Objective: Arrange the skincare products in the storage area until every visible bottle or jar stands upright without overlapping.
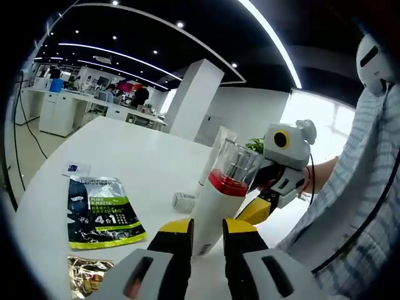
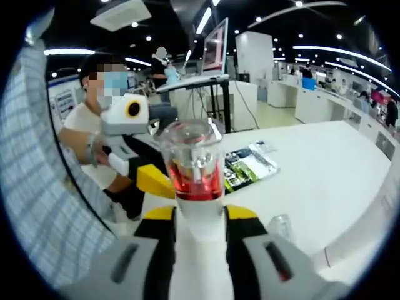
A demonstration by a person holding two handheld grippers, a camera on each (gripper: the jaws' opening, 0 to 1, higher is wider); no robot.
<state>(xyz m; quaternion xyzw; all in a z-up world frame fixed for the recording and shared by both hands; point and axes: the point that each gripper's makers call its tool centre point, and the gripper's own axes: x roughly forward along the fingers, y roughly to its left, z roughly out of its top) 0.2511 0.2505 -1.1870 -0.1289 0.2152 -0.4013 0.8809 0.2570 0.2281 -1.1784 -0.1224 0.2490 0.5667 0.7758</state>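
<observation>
2 grippers clamped on 1 white pump bottle (image 1: 217, 209) at frame centre, left gripper (image 1: 200, 232), right gripper (image 2: 199, 220), green sachet (image 1: 100, 212) lower left.

You face an open office: white table (image 1: 150, 156), white pillar (image 1: 194, 100), ceiling light strips (image 1: 119, 55), distant desks (image 2: 325, 103).

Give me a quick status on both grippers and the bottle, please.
Left gripper and right gripper both shut on the bottle, lifted above the table. Small jar lying beyond. Sachet off to one side.
</observation>
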